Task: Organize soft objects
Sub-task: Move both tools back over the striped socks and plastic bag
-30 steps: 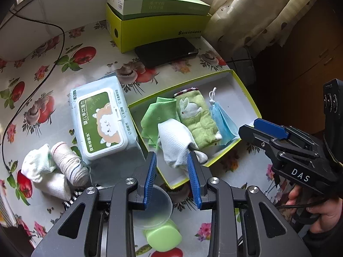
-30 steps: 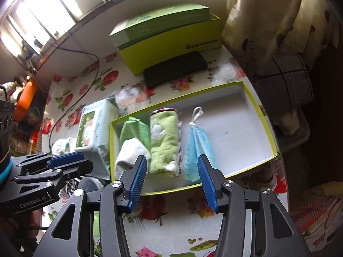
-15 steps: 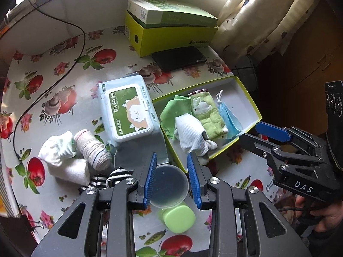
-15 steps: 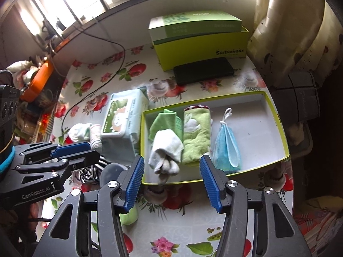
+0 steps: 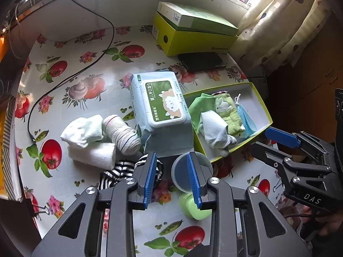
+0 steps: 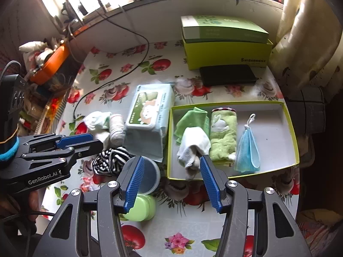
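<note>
- the landmark here is the open box (image 6: pixel 287 115), a shallow yellow-green-rimmed tray on the flowered tablecloth (image 5: pixel 90 68).
- inside the box, packed toward its left end, lie a green cloth (image 6: pixel 188 120), a white sock (image 6: pixel 193 145) draped over it and spilling toward the near wall, a green rabbit towel (image 6: pixel 223 137) and a blue face mask (image 6: pixel 247 147); the right half of the box is bare.
- the soft things not yet sorted sit left of the box, beyond the wet-wipes pack (image 5: pixel 160 105): a white sock bundle (image 5: pixel 83 129), a rolled striped-cuff sock (image 5: pixel 122 135), a white roll (image 5: pixel 92 155) and a black-and-white striped sock (image 5: pixel 115 171) nearest the camera.
- the left gripper (image 5: pixel 171 177) is released, nothing between its blue pads, hovering above the table near the striped sock and a clear plastic cup (image 5: pixel 182 171), just outside the box's near-left corner.
- the right gripper (image 6: pixel 169 177) is also released and empty; its jaws have just been opening, and nothing sits between them. it hangs above the box's near-left corner.
- judged step: between placements, both hands free, about to fetch the next piece from the pile.
- the next move probably calls for the left gripper to drop onto the striped sock, pinch a thick fold, lift clear of the cup and carry it over the wipes into the box's bare right half.
</note>
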Tool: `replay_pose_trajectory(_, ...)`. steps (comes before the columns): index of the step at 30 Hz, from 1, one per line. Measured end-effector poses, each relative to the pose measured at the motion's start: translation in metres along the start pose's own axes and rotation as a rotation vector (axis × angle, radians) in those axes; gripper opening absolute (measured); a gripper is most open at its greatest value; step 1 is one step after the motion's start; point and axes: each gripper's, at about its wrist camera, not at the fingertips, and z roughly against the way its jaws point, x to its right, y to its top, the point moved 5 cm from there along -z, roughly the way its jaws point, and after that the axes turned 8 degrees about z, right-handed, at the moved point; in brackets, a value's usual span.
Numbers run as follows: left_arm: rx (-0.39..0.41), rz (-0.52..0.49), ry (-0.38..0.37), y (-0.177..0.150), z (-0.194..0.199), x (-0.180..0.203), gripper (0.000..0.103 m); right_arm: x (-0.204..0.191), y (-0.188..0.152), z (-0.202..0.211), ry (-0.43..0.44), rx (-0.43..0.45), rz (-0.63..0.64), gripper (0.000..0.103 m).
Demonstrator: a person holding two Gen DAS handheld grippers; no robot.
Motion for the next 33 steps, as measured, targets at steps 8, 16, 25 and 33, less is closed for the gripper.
replay_pose_trajectory(8, -0.009, 0.036, 0.005, -0.014, 0.004, -0.02, 0.031, -0.024, -0.005, -0.002, 0.016, -0.02, 0.041, 0.055)
replay_pose_trajectory(16, -0.03, 0.09, 0.018, -0.034, 0.005, -0.049, 0.031, -0.058, -0.018, -0.012, 0.053, -0.067, 0.107, 0.056)
replay_pose_trajectory(25, -0.049, 0.203, 0.051, -0.054, 0.005, -0.099, 0.031, -0.08, -0.022, -0.021, 0.083, -0.097, 0.159, 0.058)
replay_pose_trajectory(33, -0.092, 0.281, 0.061, -0.072, -0.004, -0.127, 0.031, -0.083, -0.024, -0.026, 0.095, -0.117, 0.167, 0.058)
